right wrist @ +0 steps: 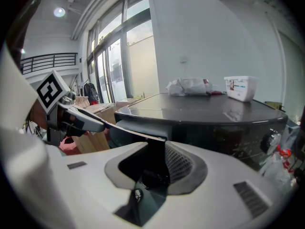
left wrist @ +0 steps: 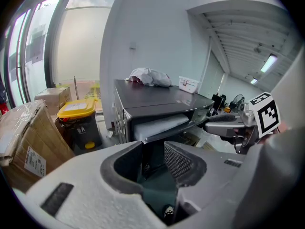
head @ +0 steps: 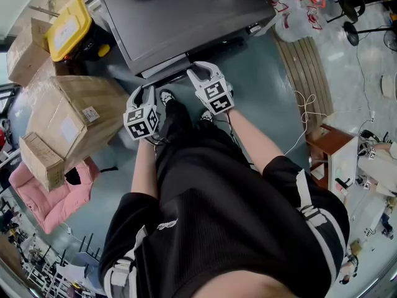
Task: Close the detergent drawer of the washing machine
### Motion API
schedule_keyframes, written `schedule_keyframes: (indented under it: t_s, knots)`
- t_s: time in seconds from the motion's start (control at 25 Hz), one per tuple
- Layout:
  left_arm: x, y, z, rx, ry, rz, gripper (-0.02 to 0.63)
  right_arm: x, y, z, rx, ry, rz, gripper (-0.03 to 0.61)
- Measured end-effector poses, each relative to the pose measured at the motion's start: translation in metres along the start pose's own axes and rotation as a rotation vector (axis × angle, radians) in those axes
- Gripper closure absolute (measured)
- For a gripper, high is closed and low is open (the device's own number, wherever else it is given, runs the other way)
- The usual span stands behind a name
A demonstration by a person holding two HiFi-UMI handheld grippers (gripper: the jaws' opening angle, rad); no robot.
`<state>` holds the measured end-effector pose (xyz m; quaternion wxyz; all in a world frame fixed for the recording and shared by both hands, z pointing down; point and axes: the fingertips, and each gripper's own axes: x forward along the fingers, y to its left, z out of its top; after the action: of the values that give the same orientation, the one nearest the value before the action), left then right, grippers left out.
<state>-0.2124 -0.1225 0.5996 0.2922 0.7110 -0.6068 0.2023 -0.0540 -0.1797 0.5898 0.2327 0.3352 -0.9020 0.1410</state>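
Notably, we held the left tool (left wrist: 155, 159) and right tool (right wrist: 157, 163) spread and empty near the detergent drawer (head: 164, 67), which projected from the near face of the washing machine (head: 186, 11); an off-centre push could skew and jam it.

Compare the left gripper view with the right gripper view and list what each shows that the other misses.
Only the left gripper view: a yellow-lidded bin beside the washing machine, and a ceiling strip light. Only the right gripper view: a balcony railing and a round ceiling lamp. Both: the washing machine, its drawer pulled out, a crumpled cloth and a white tub on top.
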Motion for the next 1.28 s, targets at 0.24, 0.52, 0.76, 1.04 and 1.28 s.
schedule_keyframes:
  t_s: [0.24,0.52,0.76,1.04,1.28]
  knots:
    - [0.000,0.000,0.000,0.004,0.002,-0.004,0.471,0.000,0.000,0.000,0.003,0.001,-0.002,0.479]
    - [-0.001,0.000,0.002,0.012,0.000,-0.006,0.470,0.000,-0.001,0.001,0.007,-0.001,-0.003,0.479]
    - [0.005,0.007,0.009,0.011,-0.005,0.002,0.471,0.009,-0.003,0.007,0.015,-0.008,-0.018,0.480]
    - [0.008,0.009,0.012,0.007,-0.002,0.000,0.471,0.012,-0.005,0.009,0.017,-0.006,-0.023,0.480]
    - [0.009,0.009,0.013,0.004,-0.007,-0.001,0.471,0.013,-0.006,0.010,0.015,-0.002,-0.024,0.480]
